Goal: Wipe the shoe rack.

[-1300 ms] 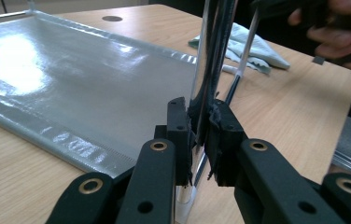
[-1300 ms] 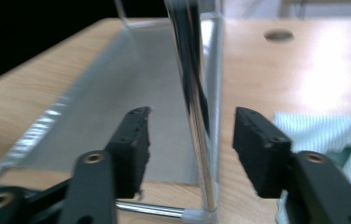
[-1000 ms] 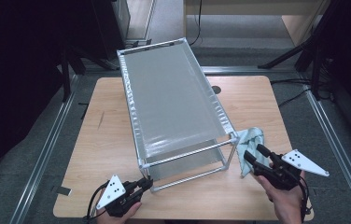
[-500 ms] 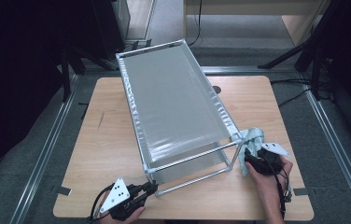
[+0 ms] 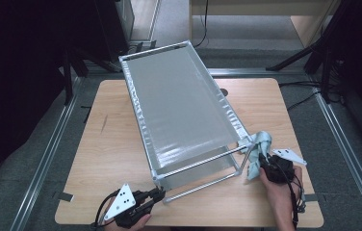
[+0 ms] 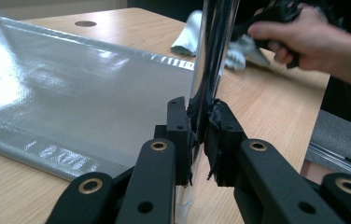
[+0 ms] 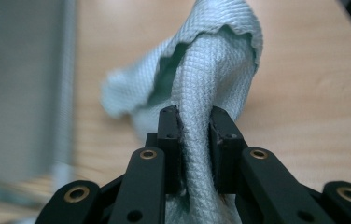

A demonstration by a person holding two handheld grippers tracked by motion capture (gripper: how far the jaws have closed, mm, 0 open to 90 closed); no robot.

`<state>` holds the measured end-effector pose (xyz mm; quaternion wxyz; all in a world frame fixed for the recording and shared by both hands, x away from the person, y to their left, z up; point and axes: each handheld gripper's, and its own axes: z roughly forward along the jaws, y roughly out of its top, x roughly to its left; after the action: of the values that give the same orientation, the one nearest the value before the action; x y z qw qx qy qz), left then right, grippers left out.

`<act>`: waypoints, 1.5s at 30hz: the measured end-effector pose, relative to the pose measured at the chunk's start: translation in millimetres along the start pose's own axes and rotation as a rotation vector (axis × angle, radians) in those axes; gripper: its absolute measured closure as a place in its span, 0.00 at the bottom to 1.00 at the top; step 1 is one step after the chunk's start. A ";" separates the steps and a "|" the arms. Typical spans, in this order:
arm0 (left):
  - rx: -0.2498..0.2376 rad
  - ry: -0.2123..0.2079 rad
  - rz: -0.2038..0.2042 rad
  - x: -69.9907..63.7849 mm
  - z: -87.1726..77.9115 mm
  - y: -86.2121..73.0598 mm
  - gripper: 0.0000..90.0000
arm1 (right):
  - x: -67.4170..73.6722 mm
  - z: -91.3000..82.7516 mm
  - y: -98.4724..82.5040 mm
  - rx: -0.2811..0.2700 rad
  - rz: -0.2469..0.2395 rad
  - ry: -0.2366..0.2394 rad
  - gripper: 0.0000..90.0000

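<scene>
My left gripper is clamped on the rack's metal leg. My right gripper has just been closing and pinches the cloth on the table.

At centre frame of the high view, the rack was silvery grey with a glossy grey liner. The cloth at lower right was pale mint green with a fine diamond-waffle pattern. The table was light wood-grain tan. Both grippers were black with brass-coloured rivets.
</scene>
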<state>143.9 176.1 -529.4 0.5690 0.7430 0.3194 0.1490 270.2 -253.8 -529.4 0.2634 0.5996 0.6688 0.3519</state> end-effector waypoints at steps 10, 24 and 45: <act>0.005 -0.017 0.001 -5.3 7.4 2.1 0.90 | 40.8 -106.9 62.4 -0.426 -0.011 0.168 0.85; 0.029 -0.041 0.020 -7.0 24.9 10.2 0.91 | 84.5 -96.3 80.0 -0.332 -0.102 0.334 0.85; 0.024 -0.052 0.028 -25.4 35.5 10.5 0.91 | 91.2 -98.2 75.0 -0.326 -0.191 0.256 0.84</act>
<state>148.7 131.5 -526.8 0.5661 0.7578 0.2956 0.1337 227.5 -176.4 -403.9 0.3016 0.4337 0.6848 0.5019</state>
